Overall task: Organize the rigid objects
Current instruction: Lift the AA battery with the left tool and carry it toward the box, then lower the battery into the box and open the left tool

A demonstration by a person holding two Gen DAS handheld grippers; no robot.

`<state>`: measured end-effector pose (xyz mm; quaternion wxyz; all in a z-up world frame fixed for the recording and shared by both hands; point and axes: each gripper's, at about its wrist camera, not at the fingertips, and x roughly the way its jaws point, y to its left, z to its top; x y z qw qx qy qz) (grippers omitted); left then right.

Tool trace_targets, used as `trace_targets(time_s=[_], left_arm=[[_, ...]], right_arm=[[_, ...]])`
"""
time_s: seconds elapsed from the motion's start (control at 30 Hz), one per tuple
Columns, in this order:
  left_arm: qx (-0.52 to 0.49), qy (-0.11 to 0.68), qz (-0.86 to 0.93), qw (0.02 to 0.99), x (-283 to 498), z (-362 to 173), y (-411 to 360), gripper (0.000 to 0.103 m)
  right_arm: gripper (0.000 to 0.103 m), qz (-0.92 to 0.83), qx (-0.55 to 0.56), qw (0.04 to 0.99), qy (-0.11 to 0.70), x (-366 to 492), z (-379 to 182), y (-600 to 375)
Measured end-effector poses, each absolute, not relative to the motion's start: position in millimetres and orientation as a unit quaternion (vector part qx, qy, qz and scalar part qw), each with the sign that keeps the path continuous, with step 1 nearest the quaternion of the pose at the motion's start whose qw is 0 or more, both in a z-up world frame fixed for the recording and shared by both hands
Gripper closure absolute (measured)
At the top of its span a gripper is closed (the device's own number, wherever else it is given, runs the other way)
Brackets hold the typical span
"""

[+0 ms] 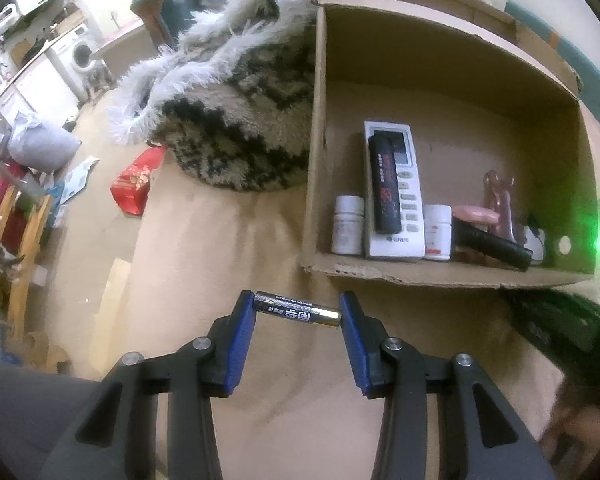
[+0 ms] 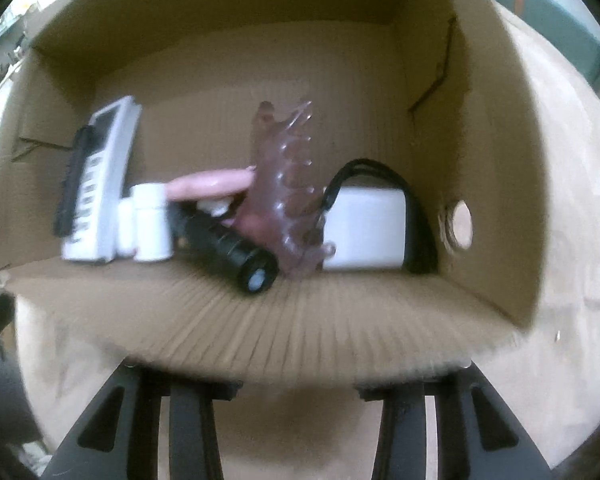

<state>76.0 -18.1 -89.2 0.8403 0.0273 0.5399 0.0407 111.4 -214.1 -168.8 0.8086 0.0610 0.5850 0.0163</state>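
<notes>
A slim AA-style battery [image 1: 298,309], black along most of its length with a gold band and printed lettering near one end, lies crosswise between the blue pads [image 1: 240,344] of the left gripper [image 1: 299,312]. The jaws stand at a moderate width, closed onto the battery's two ends, and hold it lengthwise just above a beige surface [image 1: 228,240], a little short of the near edge of an open cardboard box [image 1: 432,276]. The box lies with its opening toward the cameras and its contents line up along the near edge. From left to right in the left wrist view these are a small white pill bottle [image 1: 347,225], a white air-conditioner remote [image 1: 396,196] with a black cylindrical object [image 1: 385,185] lying on top of it, a second white pill bottle [image 1: 438,232], a black flashlight [image 1: 494,245], a pink item [image 1: 475,214] and a translucent pinkish clip-like piece [image 1: 500,200]. The right wrist view also shows a white block-shaped adapter [image 2: 364,230] with a black cord [image 2: 412,200] looped over it at the right end. Of the right gripper [image 2: 298,384] only the black arms show beneath the box's near flap, the fingertips are hidden, and I cannot tell how far it is open. A shaggy patterned rug [image 1: 236,120] lies heaped left of the box.
</notes>
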Motion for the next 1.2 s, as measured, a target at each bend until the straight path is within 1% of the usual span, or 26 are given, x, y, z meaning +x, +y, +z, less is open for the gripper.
trace_targets(time_s=[0.23,0.43,0.57,0.7,0.8,0.97,1.2], left_arm=[[0.011,0.516,0.032,0.856,70,-67,-15,0.064],[-0.006,0.486,0.007,0.874,82,-27,-21,0.064],[-0.008,0.464,-0.012,0.886,105,-5,-31,0.064],[-0.005,0.455,-0.029,0.89,133,-2,-44,0.064],[0.007,0.457,-0.038,0.889,150,-12,-55,0.064],[0.002,0.474,-0.074,0.877,161,-42,-68,0.064],[0.032,0.501,-0.059,0.863,166,-77,-75,0.064]], right_arm=[[0.06,0.057,0.12,0.805,0.579,77,-127,-223],[0.06,0.088,0.118,0.838,0.526,65,-66,-229],[0.06,0.098,0.113,0.854,0.498,86,-37,-234],[0.06,0.1,0.108,0.863,0.484,118,-31,-230],[0.06,0.099,0.103,0.866,0.479,131,-31,-234],[0.06,0.098,0.094,0.861,0.49,145,-60,-229],[0.06,0.098,0.096,0.837,0.53,157,-89,-224]])
